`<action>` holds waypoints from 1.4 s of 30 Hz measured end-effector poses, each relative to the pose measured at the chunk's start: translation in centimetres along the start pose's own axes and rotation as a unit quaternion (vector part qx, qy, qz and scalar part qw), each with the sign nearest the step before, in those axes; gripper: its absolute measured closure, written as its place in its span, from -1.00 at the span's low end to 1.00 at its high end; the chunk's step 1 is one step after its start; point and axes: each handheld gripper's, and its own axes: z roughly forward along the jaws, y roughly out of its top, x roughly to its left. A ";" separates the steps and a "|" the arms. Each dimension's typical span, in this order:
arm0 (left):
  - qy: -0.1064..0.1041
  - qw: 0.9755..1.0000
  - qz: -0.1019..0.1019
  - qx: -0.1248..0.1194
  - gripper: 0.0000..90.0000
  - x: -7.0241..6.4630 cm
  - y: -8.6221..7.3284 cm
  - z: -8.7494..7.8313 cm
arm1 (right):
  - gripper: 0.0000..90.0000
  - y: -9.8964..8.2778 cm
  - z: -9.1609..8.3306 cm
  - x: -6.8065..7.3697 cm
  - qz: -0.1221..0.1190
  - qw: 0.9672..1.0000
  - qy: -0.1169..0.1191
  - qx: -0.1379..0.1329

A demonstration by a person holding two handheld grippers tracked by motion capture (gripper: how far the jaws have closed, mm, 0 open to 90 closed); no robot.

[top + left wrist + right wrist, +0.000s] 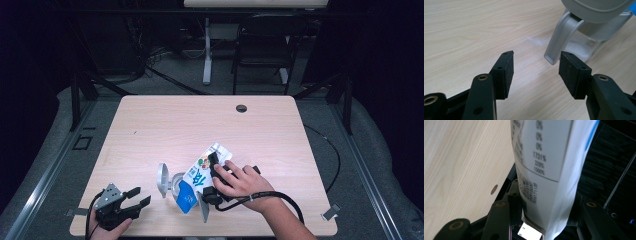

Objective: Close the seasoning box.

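A white and blue milk carton leans steeply over a clear pitcher with a grey lid near the table's front edge, its blue end low against the pitcher. My right gripper is shut on the carton, with a hand wrapped over it from the right. The carton's printed side runs up between the two black jaws in the right gripper view. My left gripper rests at the front left, open with nothing between its pads. It points at the pitcher's grey handle, a short way off.
The light wooden table has a round cable hole near its far edge. A black cable trails from the right gripper over the front right. A chair and a table leg stand beyond the far edge.
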 end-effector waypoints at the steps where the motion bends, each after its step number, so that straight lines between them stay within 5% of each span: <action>1: 0.000 1.000 0.000 0.000 0.02 0.0 0.0 0.0 | 0.32 0.0 0.0 0.0 0.000 1.000 0.000 0.000; 42: -0.001 1.000 -0.001 -0.001 0.02 0.0 -0.1 0.1 | 0.36 0.1 -0.3 -0.2 -0.019 1.000 -0.012 0.006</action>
